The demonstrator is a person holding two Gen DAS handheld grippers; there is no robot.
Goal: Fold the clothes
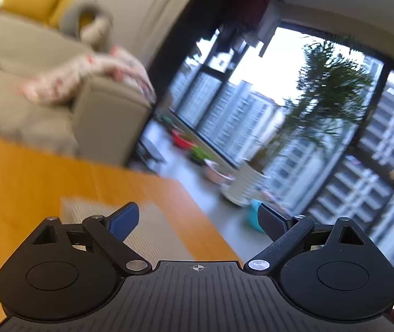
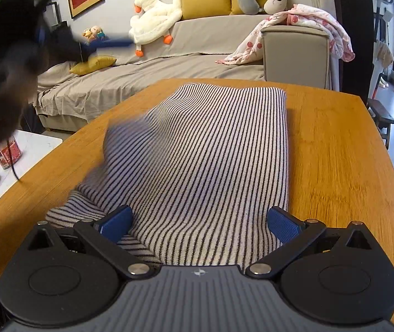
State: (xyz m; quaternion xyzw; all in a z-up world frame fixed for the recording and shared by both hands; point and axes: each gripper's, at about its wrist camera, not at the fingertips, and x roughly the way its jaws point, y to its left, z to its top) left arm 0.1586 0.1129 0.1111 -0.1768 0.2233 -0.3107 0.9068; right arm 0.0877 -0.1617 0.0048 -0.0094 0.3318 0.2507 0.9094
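A black-and-white striped garment lies folded lengthwise on the wooden table; its left part is blurred and raised in a loose fold. My right gripper is open, low over the garment's near end, with nothing between its fingers. My left gripper is open and empty, held up and tilted above the table, with the striped garment blurred below it. The left gripper also shows as a dark blur at upper left in the right wrist view.
A grey sofa with yellow cushions, a plush goose and a pink blanket stands behind the table. A white side table with a red can is at left. Large windows and potted plants are at right.
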